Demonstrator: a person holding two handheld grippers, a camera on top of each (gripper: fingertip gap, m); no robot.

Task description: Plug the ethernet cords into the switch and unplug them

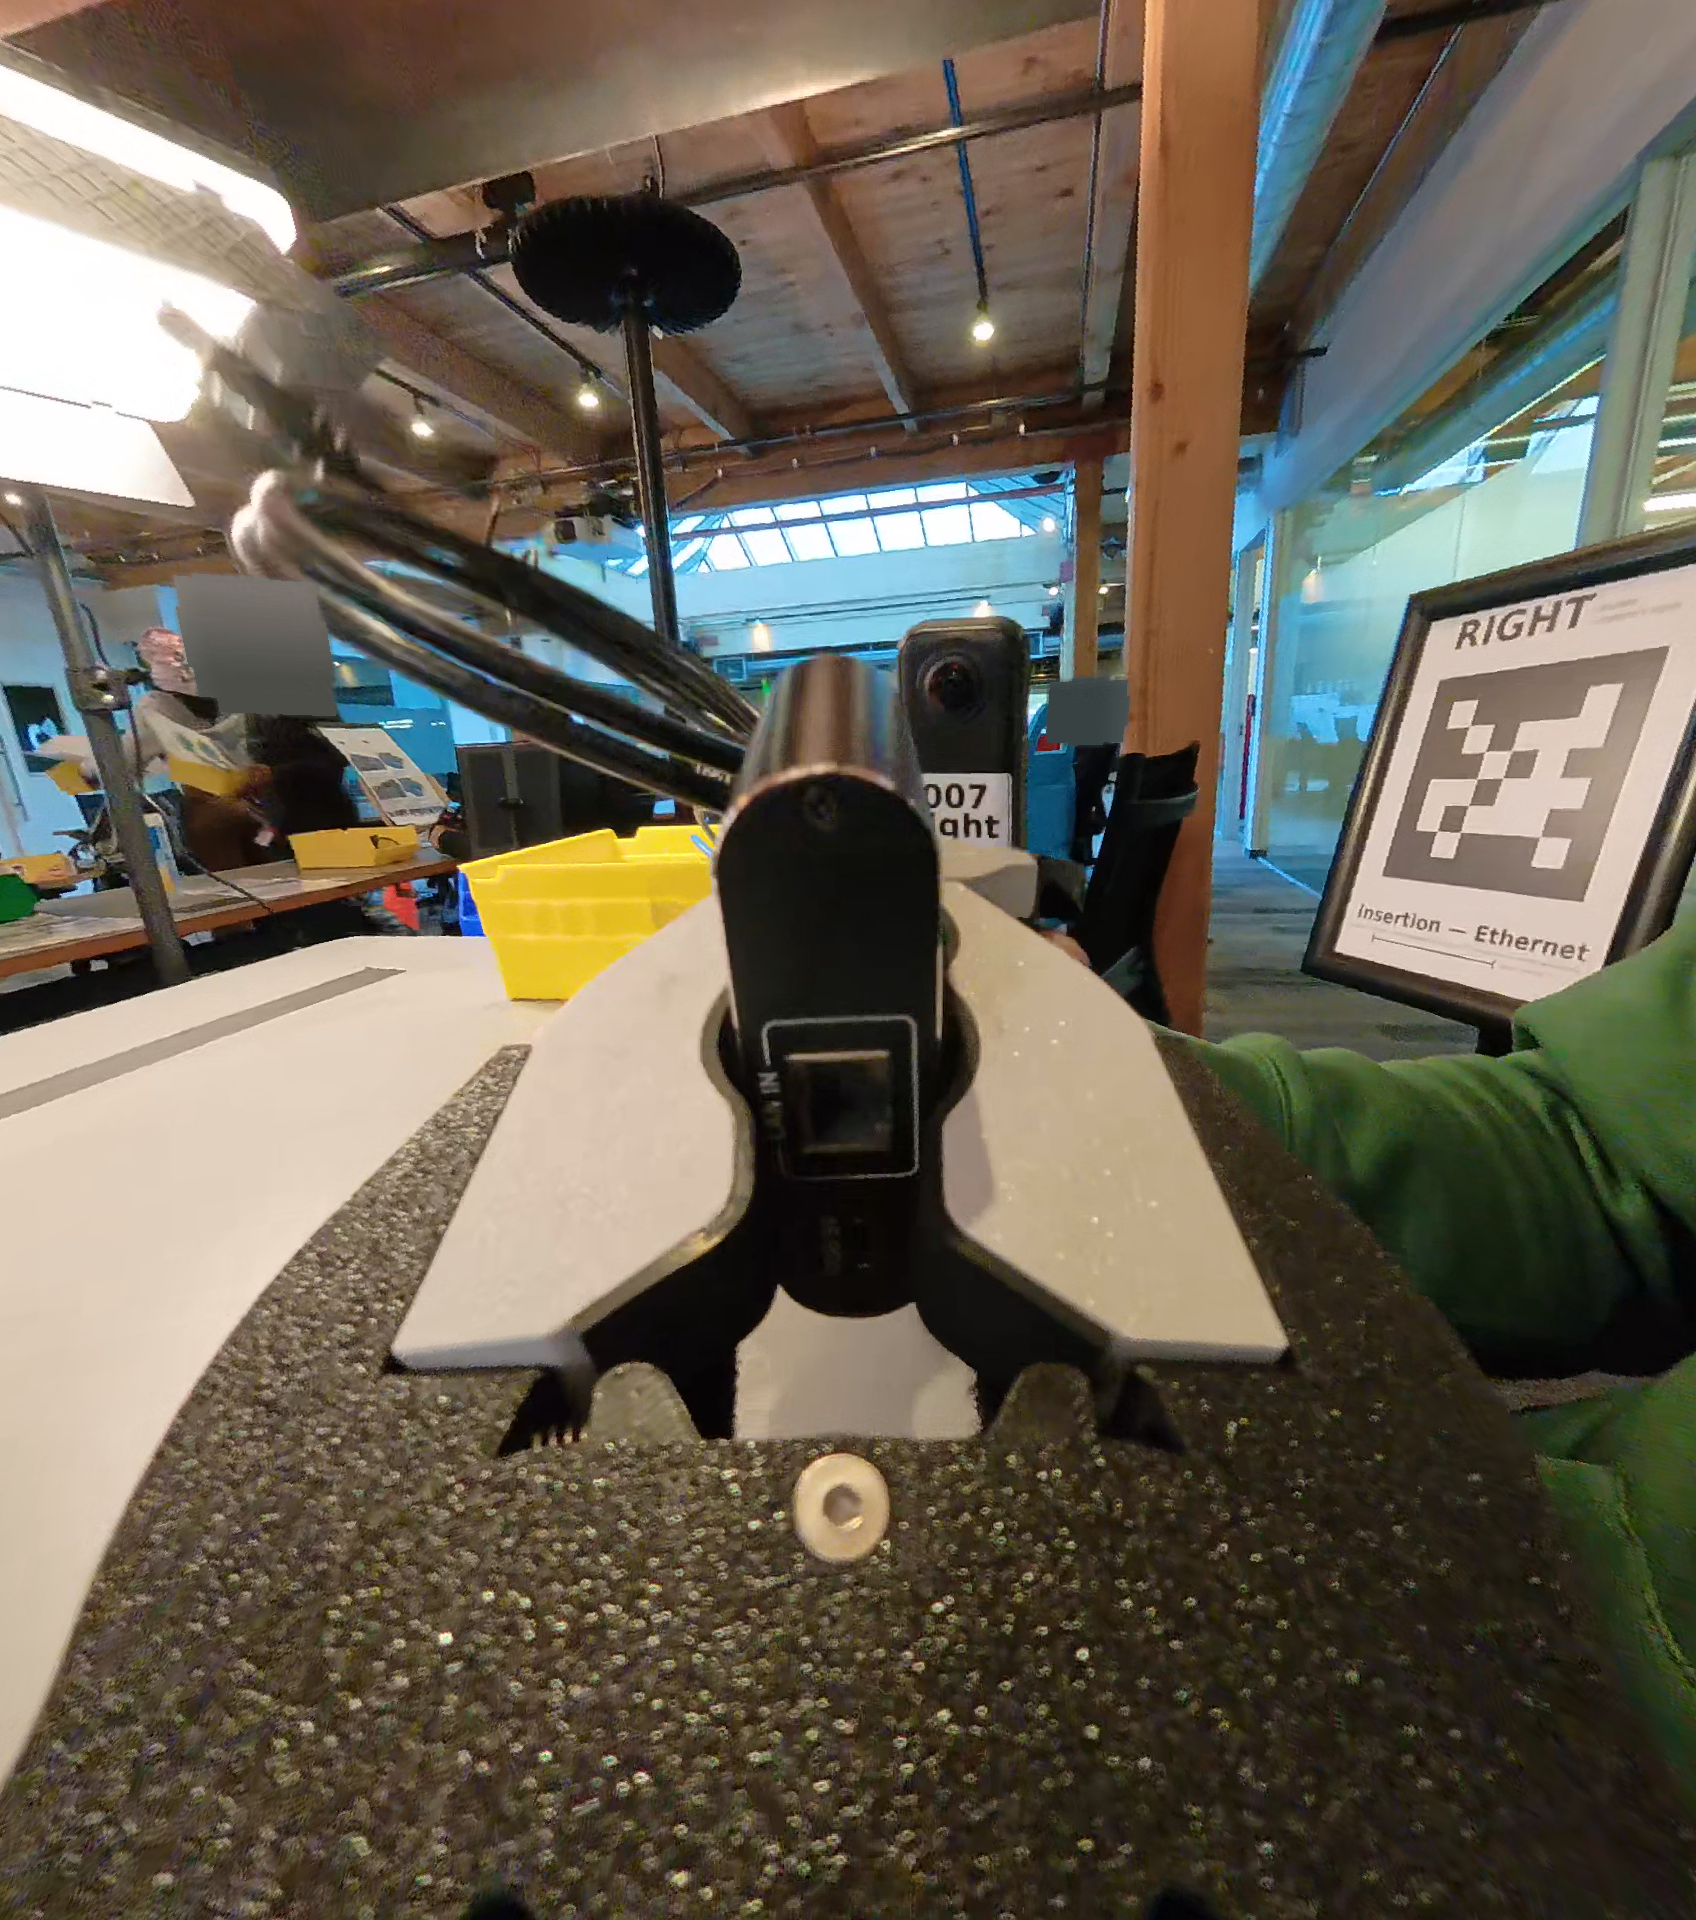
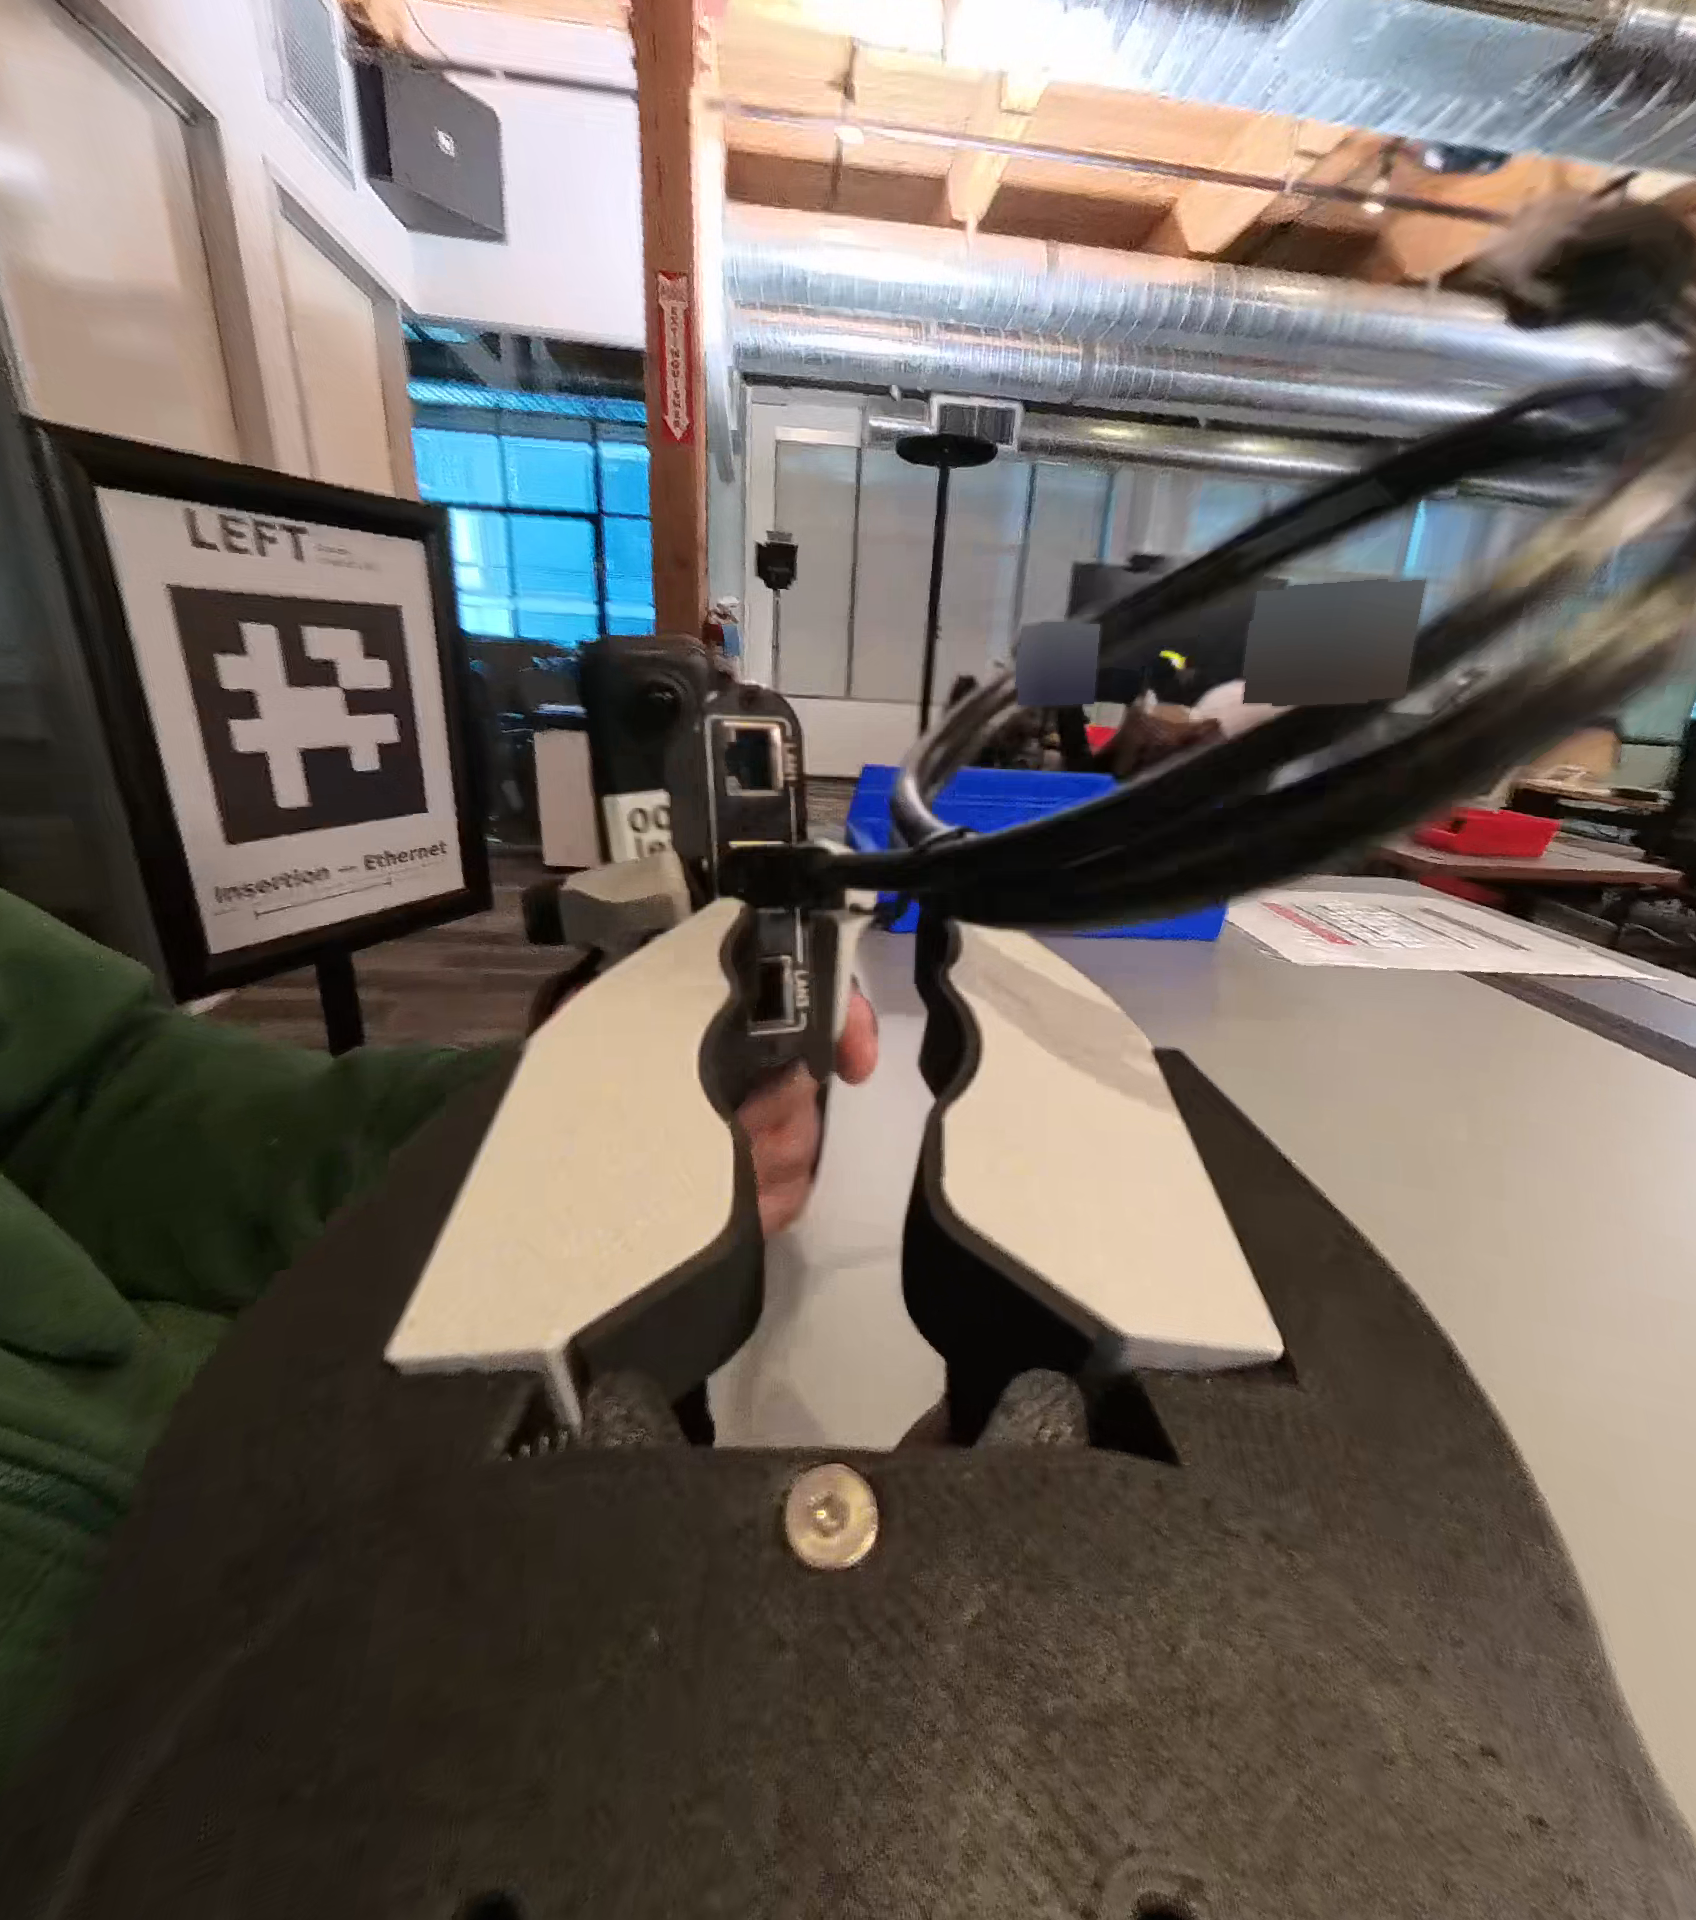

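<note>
Black rounded switch (image 1: 828, 997) clamped in left gripper (image 1: 839, 1049); right gripper (image 2: 839, 997) parted, glossy cord (image 2: 1187, 831) plugged.

The cord bundle (image 2: 1446, 665) is motion-blurred at its far end; the switch's (image 1: 828, 997) far ports are hidden.

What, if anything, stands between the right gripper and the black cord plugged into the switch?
Nothing visible does. The right gripper is open, and the plug sits just beyond its fingertips in the switch, held by the left gripper. The cord loops off rightward, clear of the gap.
</note>
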